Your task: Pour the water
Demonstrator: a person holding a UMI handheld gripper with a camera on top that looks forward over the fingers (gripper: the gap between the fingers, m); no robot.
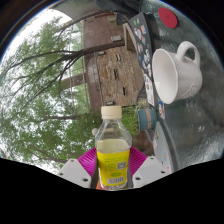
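A clear plastic bottle (pixel 113 148) with a white cap, a yellow label and yellowish liquid stands upright between my fingers. My gripper (pixel 113 166) is shut on the bottle, the magenta pads (pixel 89 160) pressing its labelled body from both sides. A white mug (pixel 173 72) with a handle sits beyond the fingers, ahead and to the right, on a glossy reflective tabletop (pixel 60 90). The mug's opening faces left and up in this view. The bottle's lower part is hidden behind the fingers.
The tabletop mirrors trees, sky and a wooden structure. A small red round object (pixel 169 18) lies far beyond the mug. A dark blue-grey object (pixel 148 118) sits just right of the bottle's neck, below the mug.
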